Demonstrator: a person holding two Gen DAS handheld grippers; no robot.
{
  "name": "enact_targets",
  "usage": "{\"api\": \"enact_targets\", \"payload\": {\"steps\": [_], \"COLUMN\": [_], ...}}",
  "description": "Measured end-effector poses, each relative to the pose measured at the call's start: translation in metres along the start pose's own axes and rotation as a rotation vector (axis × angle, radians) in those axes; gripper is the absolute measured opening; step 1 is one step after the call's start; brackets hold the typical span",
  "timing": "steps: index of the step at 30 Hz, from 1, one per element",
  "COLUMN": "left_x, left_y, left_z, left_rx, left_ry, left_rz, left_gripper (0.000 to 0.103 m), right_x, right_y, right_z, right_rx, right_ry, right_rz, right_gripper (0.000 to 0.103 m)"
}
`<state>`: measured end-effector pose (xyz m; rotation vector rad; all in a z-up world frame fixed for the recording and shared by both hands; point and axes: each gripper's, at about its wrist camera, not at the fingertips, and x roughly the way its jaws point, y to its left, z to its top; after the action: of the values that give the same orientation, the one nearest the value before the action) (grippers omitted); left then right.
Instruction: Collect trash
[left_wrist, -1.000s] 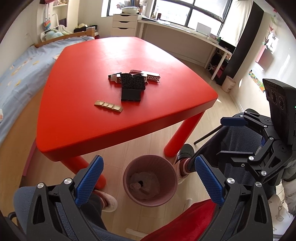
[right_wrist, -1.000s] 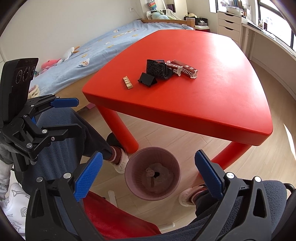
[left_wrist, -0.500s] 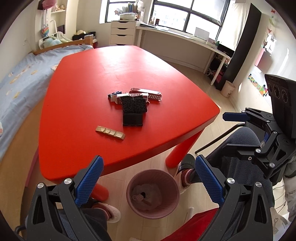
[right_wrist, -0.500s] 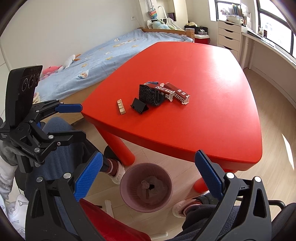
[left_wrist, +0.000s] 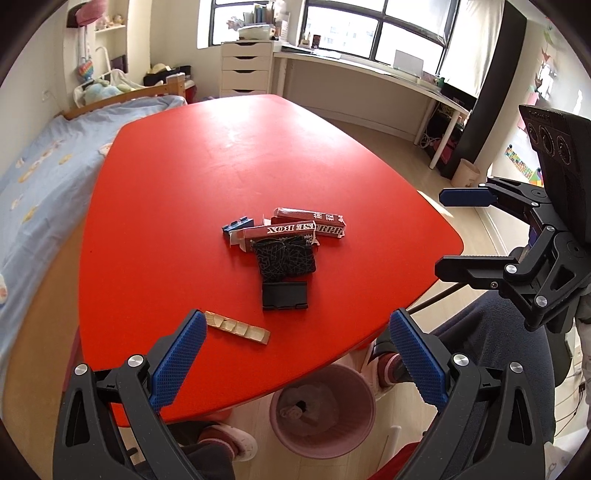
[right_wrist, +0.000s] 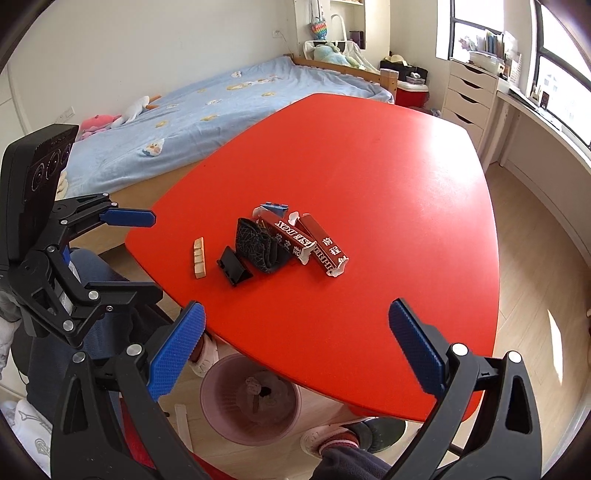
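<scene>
- The red table (left_wrist: 229, 155) filled most of both views, a small cluster of litter lying near its front edge.
- The pink bin (left_wrist: 323, 410) stood on the floor below that edge, crumpled scraps already inside it.
- The left gripper (left_wrist: 295, 354) hovered over the near edge with its fingers wide apart, holding nothing.
- The right gripper (right_wrist: 295, 347) hung likewise beside it, fingers spread and empty.
- Two dark red boxes (left_wrist: 310, 226) lay side by side, touching.
- A black patterned pouch (left_wrist: 284, 258) rested against the nearer box.
- A black stand (left_wrist: 284, 295) sat just in front of the pouch.
- A wooden strip (left_wrist: 238, 326) lay apart, nearest the left fingers.
- A small blue piece (left_wrist: 238, 224) sat behind the boxes.
</scene>
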<state>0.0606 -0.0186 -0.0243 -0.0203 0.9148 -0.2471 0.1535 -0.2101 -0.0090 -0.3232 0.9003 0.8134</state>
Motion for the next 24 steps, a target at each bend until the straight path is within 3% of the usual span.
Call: {"api": "enact_targets", "payload": {"steps": [16,24], "left_x": [0.061,0.075], "left_y": [0.010,0.011], "left_z": [0.009,0.008], "left_rx": [-0.031,-0.035], "left_ry": [0.106,0.127], "left_rz": [0.044,0.062], "left_gripper": [0.095,0.095], "right_x": [0.078,0.099], "right_y": [-0.037,-0.037], "right_z": [0.029,0.028], "right_rx": [-0.101,-0.136], "right_ry": [0.130,0.172], "right_rz": [0.008,0.038], "right_gripper": [0.097,0.081]}}
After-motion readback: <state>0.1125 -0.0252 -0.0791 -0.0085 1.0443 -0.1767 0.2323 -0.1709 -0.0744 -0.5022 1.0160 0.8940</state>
